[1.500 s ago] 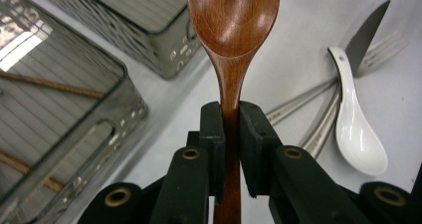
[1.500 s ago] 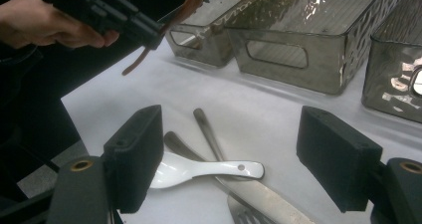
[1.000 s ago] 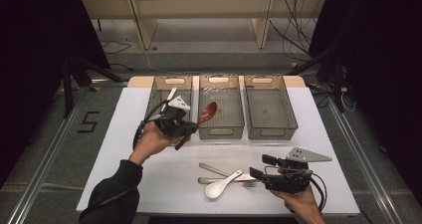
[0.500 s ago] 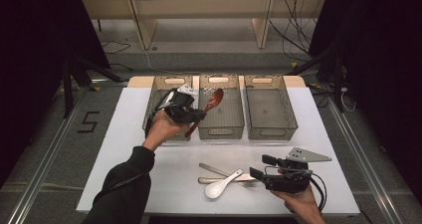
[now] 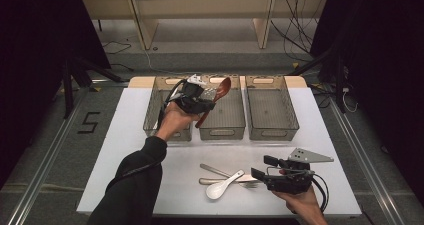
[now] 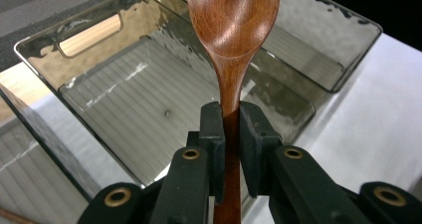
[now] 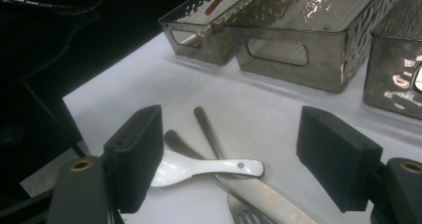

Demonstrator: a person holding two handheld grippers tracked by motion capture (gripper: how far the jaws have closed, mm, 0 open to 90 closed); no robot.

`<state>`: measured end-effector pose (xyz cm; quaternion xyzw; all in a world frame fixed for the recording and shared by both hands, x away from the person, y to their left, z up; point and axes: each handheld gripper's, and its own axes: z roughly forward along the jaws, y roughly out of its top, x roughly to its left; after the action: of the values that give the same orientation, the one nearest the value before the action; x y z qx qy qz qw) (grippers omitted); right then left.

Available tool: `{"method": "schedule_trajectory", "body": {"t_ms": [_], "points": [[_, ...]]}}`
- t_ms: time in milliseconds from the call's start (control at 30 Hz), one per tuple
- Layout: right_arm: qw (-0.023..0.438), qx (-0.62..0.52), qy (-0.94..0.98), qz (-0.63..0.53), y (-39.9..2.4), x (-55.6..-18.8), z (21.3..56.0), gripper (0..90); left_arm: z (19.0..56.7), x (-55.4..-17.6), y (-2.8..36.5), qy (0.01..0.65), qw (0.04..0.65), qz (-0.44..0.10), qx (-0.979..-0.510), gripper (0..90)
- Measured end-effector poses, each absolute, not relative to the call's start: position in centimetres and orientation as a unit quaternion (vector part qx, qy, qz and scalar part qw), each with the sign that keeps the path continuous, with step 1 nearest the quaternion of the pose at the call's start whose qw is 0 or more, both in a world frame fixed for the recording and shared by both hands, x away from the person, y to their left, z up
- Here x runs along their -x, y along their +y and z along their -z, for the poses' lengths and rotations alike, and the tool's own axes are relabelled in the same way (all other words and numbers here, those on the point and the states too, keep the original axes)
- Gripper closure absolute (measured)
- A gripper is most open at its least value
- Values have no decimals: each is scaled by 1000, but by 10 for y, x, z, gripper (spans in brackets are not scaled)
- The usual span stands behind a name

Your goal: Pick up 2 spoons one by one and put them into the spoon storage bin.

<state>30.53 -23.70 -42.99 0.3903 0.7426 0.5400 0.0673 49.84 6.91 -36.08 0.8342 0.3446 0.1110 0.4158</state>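
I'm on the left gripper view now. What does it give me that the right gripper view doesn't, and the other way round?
Left gripper view alone: the left gripper shut on the wooden spoon, bowl held over the middle bin.

Right gripper view alone: the right gripper open above the white spoon, with a metal utensil under it on the table.

Both: the clear grey bins and the white tabletop.

The wooden spoon (image 5: 216, 97) is reddish-brown, smooth, with an oval bowl and a slim straight handle. It is off the table, clamped at the handle just below the bowl between the left gripper's (image 6: 230, 134) pads. In the high view it slants over the middle bin (image 5: 222, 133), bowl up toward the far rim, handle end pointing down toward the near left. In the left gripper view its hollow faces the camera above that bin.
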Motion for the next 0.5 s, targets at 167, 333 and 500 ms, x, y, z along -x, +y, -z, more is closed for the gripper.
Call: {"method": "schedule_trajectory", "body": {"t_ms": [167, 333, 500], "points": [[66, -390, 743, -540, -237, -305, 430, 274, 360, -506, 63, 349, 418, -113, -831, 808], [66, -391, 743, -539, -238, -305, 430, 274, 361, -513, 59, 353, 425, -115, -825, 808], [66, -391, 743, -539, -238, -305, 431, 274, 365, -518, 58, 358, 426, -119, -822, 808]]}}
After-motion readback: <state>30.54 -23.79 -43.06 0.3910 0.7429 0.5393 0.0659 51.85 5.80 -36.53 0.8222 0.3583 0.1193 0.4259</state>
